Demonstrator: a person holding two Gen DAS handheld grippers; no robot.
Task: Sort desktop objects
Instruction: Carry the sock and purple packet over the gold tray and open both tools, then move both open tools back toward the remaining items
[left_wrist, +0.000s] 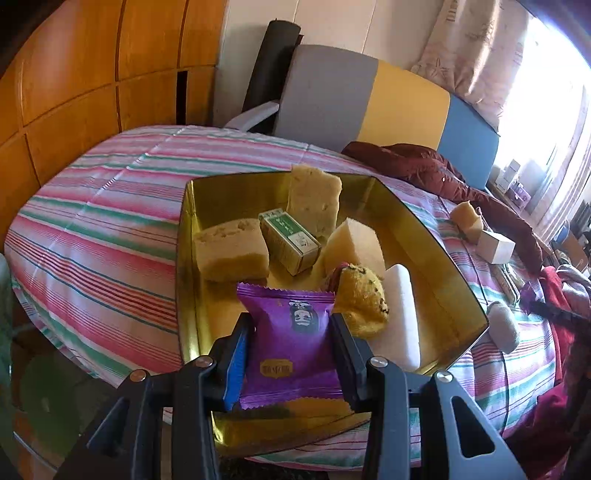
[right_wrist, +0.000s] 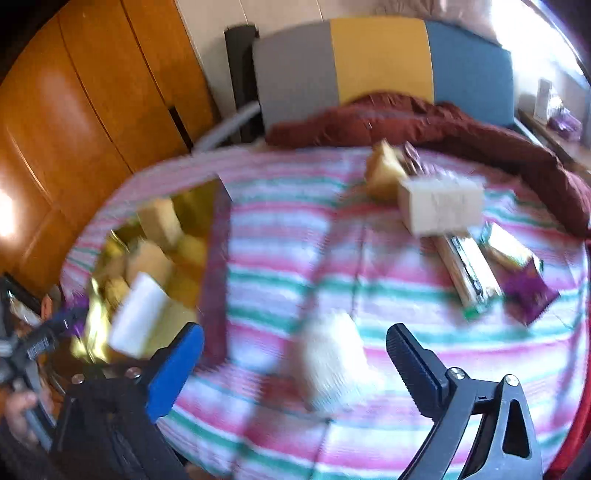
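Two views, read in turn. Left wrist view: left tongs (left_wrist: 291, 354) clamped on purple snack packet (left_wrist: 290, 347), held upright, long axis running away from camera; gold tray (left_wrist: 188, 236) directly ahead and below, already holding sponge blocks, green box (left_wrist: 290, 242) and white block (left_wrist: 400, 314); packet nearest tray's near edge. Right wrist view, blurred: right tongs (right_wrist: 295, 354) spread wide, nothing gripped; pale fuzzy item (right_wrist: 334, 369) lying on striped bed cover (right_wrist: 277, 236) between and just ahead of fingers, long axis seemingly fore-and-aft; right hand nearer to it.
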